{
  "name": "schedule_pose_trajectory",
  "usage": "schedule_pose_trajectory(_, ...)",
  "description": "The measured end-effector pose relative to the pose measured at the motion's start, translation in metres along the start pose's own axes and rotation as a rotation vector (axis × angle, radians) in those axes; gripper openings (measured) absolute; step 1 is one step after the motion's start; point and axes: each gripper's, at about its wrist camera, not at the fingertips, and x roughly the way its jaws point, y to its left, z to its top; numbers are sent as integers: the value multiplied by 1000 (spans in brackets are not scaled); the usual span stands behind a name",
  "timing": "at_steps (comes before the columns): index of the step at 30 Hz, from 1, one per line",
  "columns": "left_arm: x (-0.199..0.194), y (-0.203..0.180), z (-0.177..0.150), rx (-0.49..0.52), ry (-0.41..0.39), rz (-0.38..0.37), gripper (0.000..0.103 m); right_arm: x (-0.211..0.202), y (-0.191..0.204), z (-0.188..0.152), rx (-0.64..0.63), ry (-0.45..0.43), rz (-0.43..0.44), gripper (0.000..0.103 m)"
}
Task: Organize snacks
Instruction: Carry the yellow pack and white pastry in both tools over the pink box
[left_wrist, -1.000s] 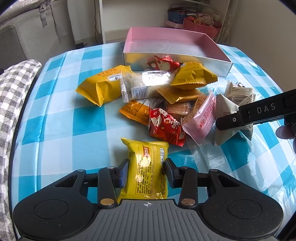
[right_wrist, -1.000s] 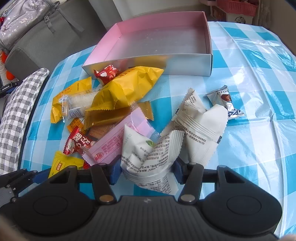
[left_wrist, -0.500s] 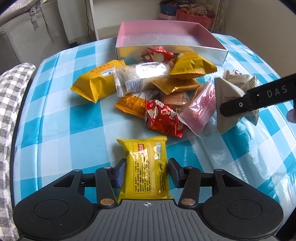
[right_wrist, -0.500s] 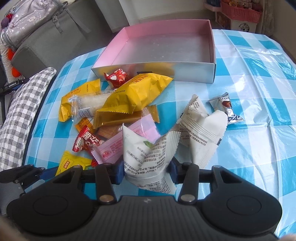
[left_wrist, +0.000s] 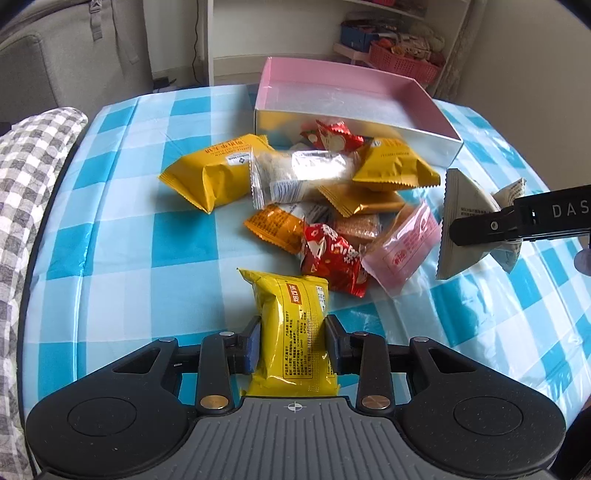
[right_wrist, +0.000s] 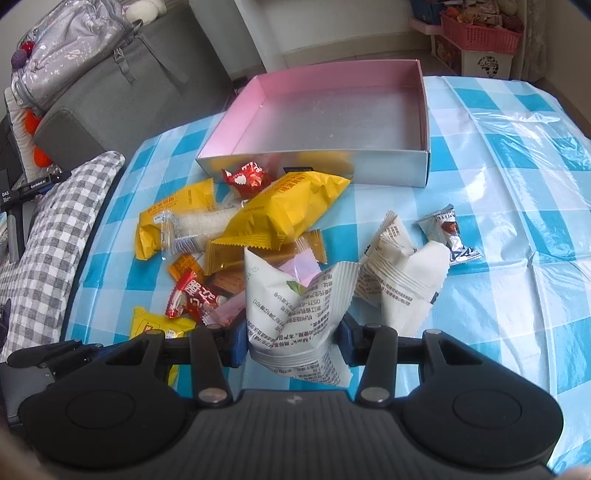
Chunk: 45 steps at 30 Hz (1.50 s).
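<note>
My left gripper is shut on a yellow snack packet and holds it above the checked tablecloth. My right gripper is shut on a white printed snack packet, lifted off the table; it also shows in the left wrist view. A pile of snacks lies in front of the empty pink-lined box, which also shows in the right wrist view. A second white packet and a small silver candy lie to the right.
A blue-and-white checked tablecloth covers the round table. A grey checked cushion is at the left edge. A grey sofa and shelves with a red basket stand behind.
Both grippers have risen with their packets and tilted toward the box. The white packet has come up off the table. The pile has not moved.
</note>
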Motion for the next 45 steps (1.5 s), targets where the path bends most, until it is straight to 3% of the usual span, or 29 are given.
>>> schedule_pose_trajectory(14, -26, 5, 7, -76, -111, 20, 28, -23, -4, 18, 83, -80, 66, 43)
schedule_pose_trajectory(23, -37, -3, 53, -70, -177, 6, 28, -27, -19, 51, 128, -127, 36, 43)
schedule_pose_trajectory(35, 37, -13, 164, -47, -242, 10, 28, 25, -50, 107, 170, -181, 63, 43)
schedule_pose_trajectory(45, 113, -17, 198, 1, -248, 71, 28, 60, -72, 120, 182, -165, 47, 43)
